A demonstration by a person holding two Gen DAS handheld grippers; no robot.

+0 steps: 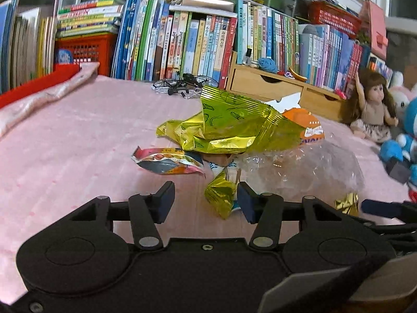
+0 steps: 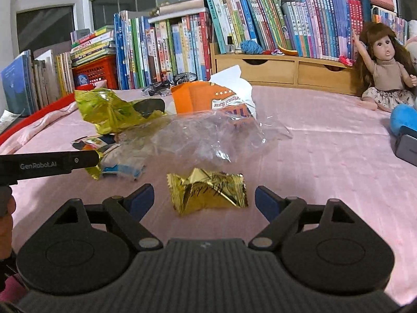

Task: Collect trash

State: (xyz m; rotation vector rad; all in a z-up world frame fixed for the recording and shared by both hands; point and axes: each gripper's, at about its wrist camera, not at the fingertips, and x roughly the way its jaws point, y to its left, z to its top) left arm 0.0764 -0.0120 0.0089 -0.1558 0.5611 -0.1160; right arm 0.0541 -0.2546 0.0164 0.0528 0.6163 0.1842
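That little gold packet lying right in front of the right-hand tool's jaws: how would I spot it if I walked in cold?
Find the pink bedcover in front of the wall of books. At the near edge of the litter pile, just this side of the crumpled clear plastic, lies the small gold wrapper. Unlike the bigger yellow-green foil bag, it is flat, squarish and lies alone.

At the left edge of the right wrist view, the black finger of the left gripper [image 2: 52,165] carries white letters "GenRobot.AI". The book spines behind are too small to read.
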